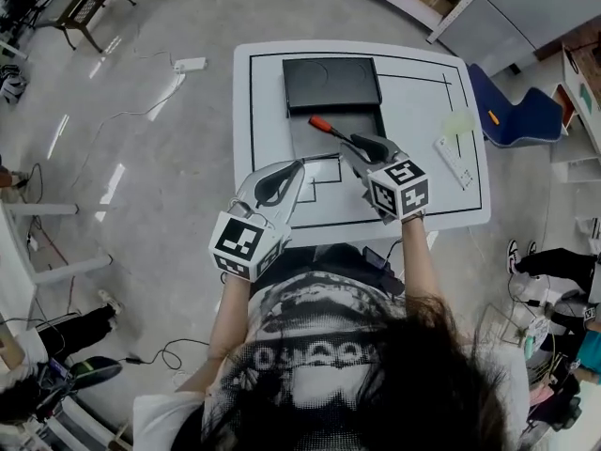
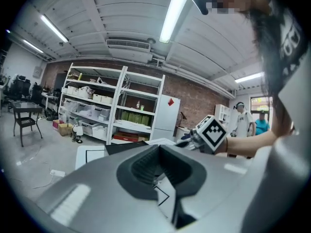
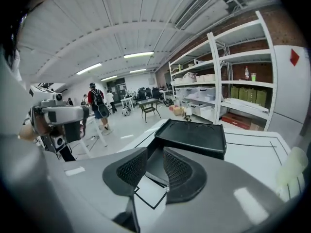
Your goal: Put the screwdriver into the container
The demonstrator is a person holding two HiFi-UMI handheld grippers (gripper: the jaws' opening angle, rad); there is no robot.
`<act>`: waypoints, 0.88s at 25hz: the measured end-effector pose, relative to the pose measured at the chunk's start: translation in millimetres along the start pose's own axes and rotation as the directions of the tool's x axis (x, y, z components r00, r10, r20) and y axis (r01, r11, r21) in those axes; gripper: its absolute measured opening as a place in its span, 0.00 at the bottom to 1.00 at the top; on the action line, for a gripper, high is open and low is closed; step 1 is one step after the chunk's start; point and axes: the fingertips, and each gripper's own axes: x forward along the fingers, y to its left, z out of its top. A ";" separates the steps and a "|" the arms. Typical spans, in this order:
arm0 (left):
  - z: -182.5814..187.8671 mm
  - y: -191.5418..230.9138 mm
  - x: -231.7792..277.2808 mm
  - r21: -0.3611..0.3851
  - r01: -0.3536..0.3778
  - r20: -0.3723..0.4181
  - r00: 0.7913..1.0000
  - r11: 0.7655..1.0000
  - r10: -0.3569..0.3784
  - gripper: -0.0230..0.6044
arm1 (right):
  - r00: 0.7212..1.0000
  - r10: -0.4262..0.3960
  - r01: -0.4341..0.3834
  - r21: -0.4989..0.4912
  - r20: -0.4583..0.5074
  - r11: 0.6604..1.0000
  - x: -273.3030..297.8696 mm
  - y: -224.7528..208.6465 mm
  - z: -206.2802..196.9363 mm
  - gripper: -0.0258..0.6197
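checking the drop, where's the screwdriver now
Head view: the screwdriver lies in the open black container at the table's middle, just beyond the right gripper.

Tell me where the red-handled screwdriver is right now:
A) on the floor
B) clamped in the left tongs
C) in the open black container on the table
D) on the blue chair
C: the head view shows the screwdriver lying in the open tray of the black container, just ahead of the right tongs, which are open and hold nothing.
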 end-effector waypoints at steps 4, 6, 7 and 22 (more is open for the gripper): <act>-3.4 -16.1 8.7 0.002 0.037 -0.018 0.999 0.999 -0.037 0.04 | 0.999 -0.009 0.007 0.055 0.041 0.998 -26.7 13.1 -9.0 0.20; -4.9 -24.8 11.9 0.006 0.051 -0.023 0.998 0.999 -0.051 0.04 | 0.999 -0.012 0.008 0.066 0.051 0.998 -38.2 18.8 -14.8 0.20; -5.5 -29.0 13.2 0.008 0.056 -0.025 0.998 0.998 -0.056 0.04 | 0.998 -0.012 0.008 0.067 0.055 0.998 -43.6 21.5 -17.4 0.20; -12.4 -120.3 3.1 0.019 0.048 -0.021 0.999 0.999 -0.048 0.04 | 0.987 0.006 -0.013 0.042 0.161 0.999 -146.6 52.3 -36.4 0.16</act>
